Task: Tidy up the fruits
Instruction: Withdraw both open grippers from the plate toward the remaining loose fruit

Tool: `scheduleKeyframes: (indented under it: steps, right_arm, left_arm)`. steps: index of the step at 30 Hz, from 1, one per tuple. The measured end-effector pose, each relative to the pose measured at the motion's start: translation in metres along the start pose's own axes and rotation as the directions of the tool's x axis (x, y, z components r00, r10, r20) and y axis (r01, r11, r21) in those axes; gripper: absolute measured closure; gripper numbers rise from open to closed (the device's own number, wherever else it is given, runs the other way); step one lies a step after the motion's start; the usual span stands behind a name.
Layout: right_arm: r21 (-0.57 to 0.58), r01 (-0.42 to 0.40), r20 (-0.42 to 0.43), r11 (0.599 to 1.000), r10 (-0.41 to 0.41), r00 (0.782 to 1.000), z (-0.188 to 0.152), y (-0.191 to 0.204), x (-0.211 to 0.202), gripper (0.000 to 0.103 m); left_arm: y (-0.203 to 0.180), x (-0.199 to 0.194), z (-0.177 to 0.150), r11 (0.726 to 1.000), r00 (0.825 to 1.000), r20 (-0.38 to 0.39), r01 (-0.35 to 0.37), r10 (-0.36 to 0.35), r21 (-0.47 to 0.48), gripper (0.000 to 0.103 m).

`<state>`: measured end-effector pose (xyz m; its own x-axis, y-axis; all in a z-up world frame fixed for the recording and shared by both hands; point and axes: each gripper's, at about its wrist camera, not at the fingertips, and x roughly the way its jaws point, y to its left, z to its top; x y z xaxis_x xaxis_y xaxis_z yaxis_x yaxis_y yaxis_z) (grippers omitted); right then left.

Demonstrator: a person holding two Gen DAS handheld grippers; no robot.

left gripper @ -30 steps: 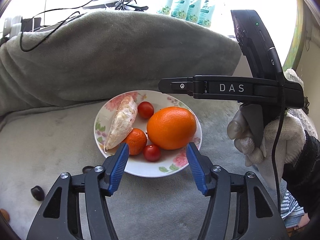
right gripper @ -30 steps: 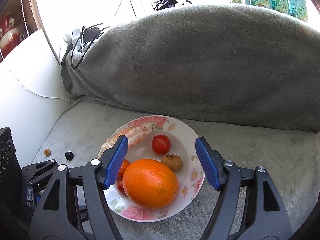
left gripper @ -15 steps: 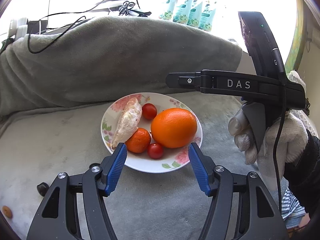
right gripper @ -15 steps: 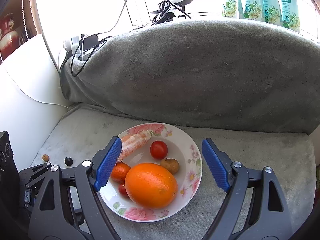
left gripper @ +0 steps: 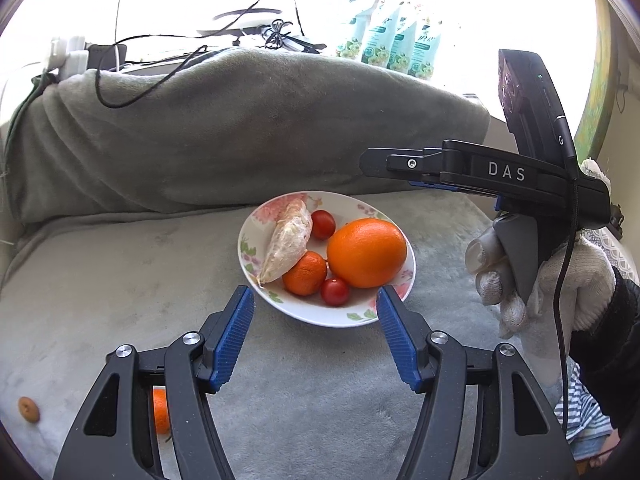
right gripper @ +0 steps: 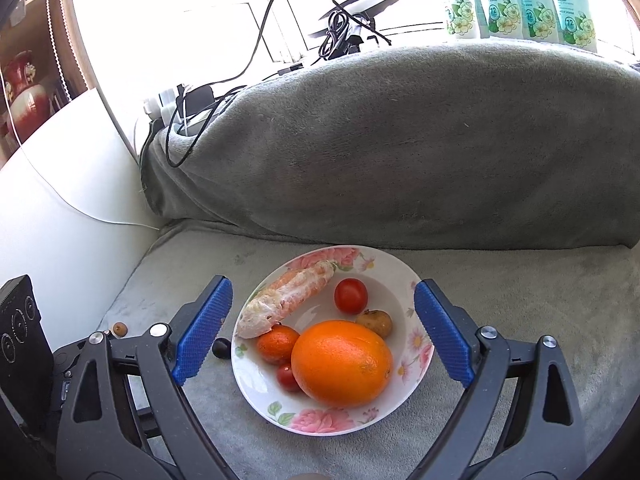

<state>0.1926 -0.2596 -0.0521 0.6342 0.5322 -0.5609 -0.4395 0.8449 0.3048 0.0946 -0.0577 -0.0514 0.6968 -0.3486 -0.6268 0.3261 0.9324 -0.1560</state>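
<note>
Right wrist: wrapped fruit (right gripper: 288,300), maybe carrot, lies diagonally on plate (right gripper: 404,276).

Plate (right gripper: 404,280) on blanket (right gripper: 520,300) w/ orange (right gripper: 342,362), tangerine (right gripper: 277,344), tomatoes in it; cushion (right gripper: 400,140) behind.

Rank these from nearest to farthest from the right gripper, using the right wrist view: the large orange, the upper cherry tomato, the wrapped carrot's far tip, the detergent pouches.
From the right gripper:
1. Large orange, front of the plate.
2. Upper cherry tomato, mid-plate.
3. Wrapped carrot, its tip at the back rim.
4. Detergent pouches, behind the grey blanket.
</note>
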Motion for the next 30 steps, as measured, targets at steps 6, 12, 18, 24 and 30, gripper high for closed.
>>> scheduleKeyframes:
  steps: [6, 12, 18, 24, 30]
  right_arm:
    - [-0.033, 0.002, 0.009, 0.999, -0.002, 1.0, -0.003, 0.016, -0.005, 0.009]
    - [-0.047, 0.045, 0.028, 0.998, -0.044, 0.999, -0.005, 0.026, -0.009, 0.009]
    - [-0.096, 0.078, 0.021, 0.992, -0.076, 0.997, -0.007, 0.043, -0.005, 0.009]
    - [-0.181, 0.071, 0.023, 0.981, -0.068, 0.997, -0.015, 0.071, 0.001, 0.009]
    - [-0.236, 0.005, -0.019, 0.972, -0.009, 1.0, -0.024, 0.096, 0.012, 0.009]
  left_arm:
    - [0.014, -0.013, -0.005, 0.999, 1.0, 0.012, -0.026, 0.027, -0.018, 0.039]
    - [0.041, -0.028, -0.017, 0.995, 0.997, 0.018, -0.073, 0.074, -0.063, 0.039]
    - [0.074, -0.047, -0.029, 0.983, 0.989, 0.024, -0.14, 0.144, -0.12, 0.039]
    - [0.11, -0.064, -0.043, 0.961, 0.976, 0.016, -0.213, 0.219, -0.174, 0.04]
    - [0.14, -0.078, -0.06, 0.934, 0.959, -0.003, -0.276, 0.283, -0.225, 0.039]
